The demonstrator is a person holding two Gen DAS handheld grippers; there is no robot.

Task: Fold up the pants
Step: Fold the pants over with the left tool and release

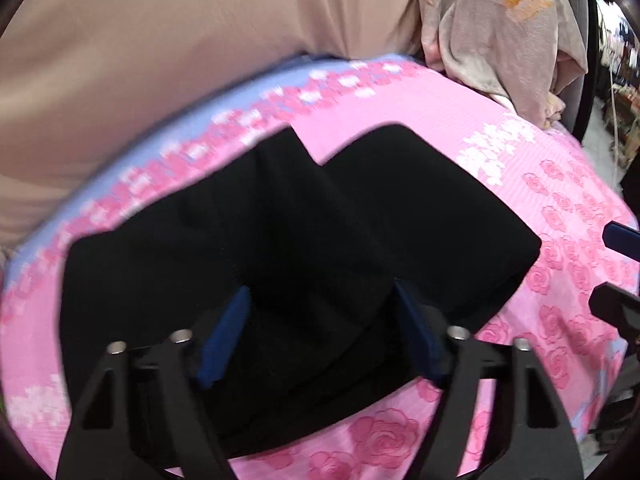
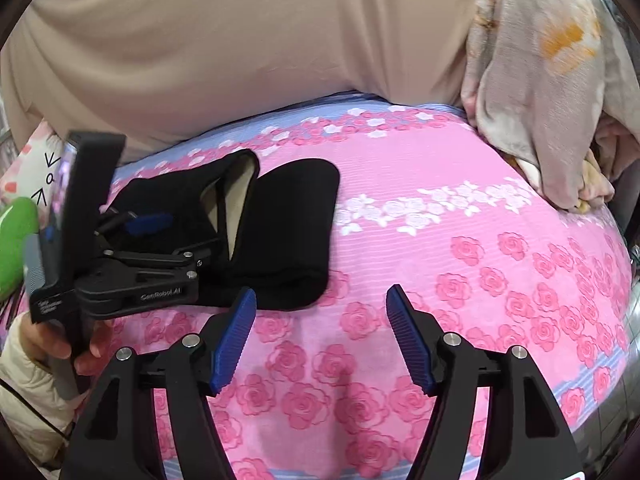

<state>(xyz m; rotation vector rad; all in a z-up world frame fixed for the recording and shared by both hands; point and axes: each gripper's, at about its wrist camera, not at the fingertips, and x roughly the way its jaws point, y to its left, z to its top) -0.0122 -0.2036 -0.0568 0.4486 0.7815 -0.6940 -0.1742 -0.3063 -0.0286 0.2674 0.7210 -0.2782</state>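
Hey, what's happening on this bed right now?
A person is folding black pants on a pink rose-print bedsheet. The pants already lie in a compact folded bundle. The left tool sits over the bundle with its blue pads on either side of the cloth, not visibly clamping it. The right tool is open and empty, over bare sheet just beside the pants. A beige blanket and a pile of floral cloth lie behind.

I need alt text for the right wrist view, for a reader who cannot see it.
Folded black pants lie on a pink rose-patterned bedsheet, with the left gripper over their left part. The right gripper is open above bare sheet, holding nothing. A beige cloth and a crumpled floral blanket lie behind.
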